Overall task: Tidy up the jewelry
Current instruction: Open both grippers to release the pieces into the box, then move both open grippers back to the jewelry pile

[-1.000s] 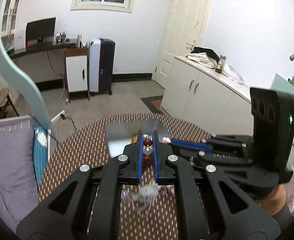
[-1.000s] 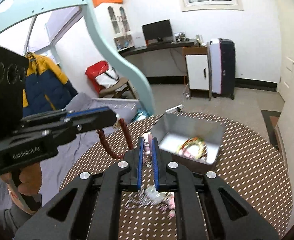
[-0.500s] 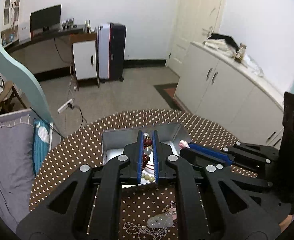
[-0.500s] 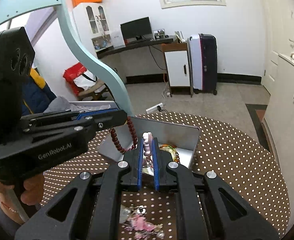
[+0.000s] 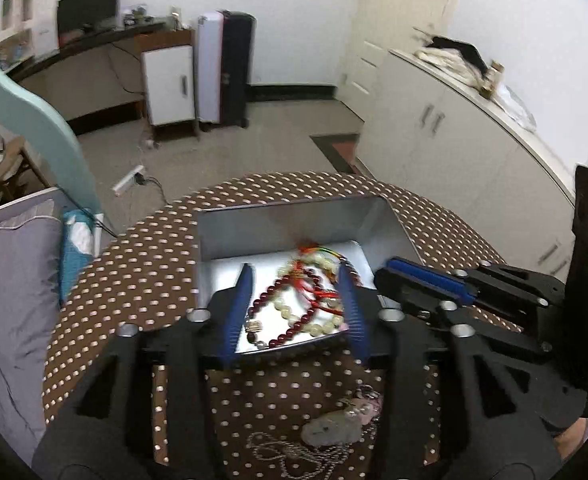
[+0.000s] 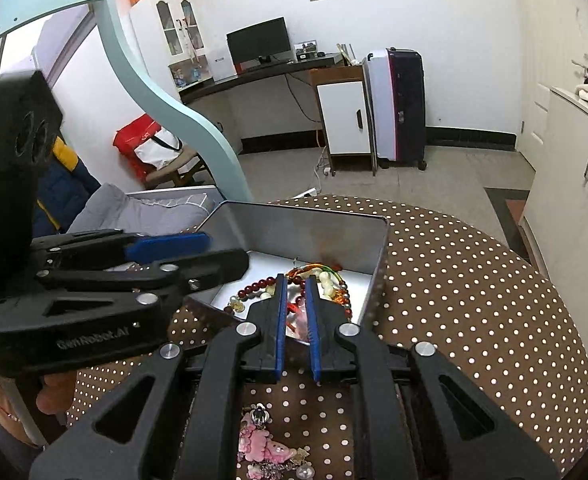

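Observation:
A silver metal tin (image 5: 290, 216) (image 6: 305, 224) stands on the polka-dot table. In it lie a dark red bead bracelet (image 5: 278, 300) (image 6: 254, 286), pale bead strings and red cords (image 5: 317, 280). My left gripper (image 5: 295, 312) is open and empty over the tin's near edge. My right gripper (image 6: 295, 312) is slightly open over the tin, with a pink piece (image 6: 302, 322) between its blue pads; whether it still grips it is unclear. A pale stone pendant on a chain (image 5: 325, 432) and pink trinkets (image 6: 262, 446) lie on the table near me.
The round table (image 6: 473, 300) has a brown dotted cloth. A grey-covered bed (image 5: 10, 280) is at the left, white cabinets (image 5: 453, 140) at the right. A teal curved frame (image 6: 166, 96) rises at the left. Each gripper shows in the other's view, left (image 6: 134, 264) and right (image 5: 433, 280).
My left gripper opened and dropped the dark red bead bracelet into the tin. My right gripper's pads parted slightly over the tin. Both grippers moved closer to the tin.

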### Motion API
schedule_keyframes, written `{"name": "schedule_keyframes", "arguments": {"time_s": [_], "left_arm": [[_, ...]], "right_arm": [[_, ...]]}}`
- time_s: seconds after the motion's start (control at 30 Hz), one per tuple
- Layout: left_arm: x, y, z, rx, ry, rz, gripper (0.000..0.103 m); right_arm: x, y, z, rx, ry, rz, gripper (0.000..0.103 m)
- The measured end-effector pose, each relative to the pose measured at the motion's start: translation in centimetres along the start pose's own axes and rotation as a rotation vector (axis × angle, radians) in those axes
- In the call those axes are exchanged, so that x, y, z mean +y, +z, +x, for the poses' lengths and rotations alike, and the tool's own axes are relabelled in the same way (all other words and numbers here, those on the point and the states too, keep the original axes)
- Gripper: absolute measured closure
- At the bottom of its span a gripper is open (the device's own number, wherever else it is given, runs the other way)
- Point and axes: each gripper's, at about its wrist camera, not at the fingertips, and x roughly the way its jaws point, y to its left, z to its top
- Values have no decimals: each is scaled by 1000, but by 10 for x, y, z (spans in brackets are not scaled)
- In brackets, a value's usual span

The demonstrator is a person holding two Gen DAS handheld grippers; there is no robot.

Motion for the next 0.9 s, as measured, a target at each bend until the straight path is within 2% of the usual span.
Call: {"name": "schedule_keyframes", "arguments": {"time_s": [0.27,0.5,0.73,0.9], "left_arm": [[1,-13,-34,-60,14,18,53],[-2,-50,-68,-107,37,63,53],[-7,-93,-72,-67,43,84,50],[-10,-113,-54,-10,39,83,48]], "right_arm": [[3,-6,-26,-27,-7,-14,93],[16,-25,-60,-51,-18,-52,87],[33,-61,-72,-21,-56,-100,74],[35,-85,-67,22,-50,-94,72]]}}
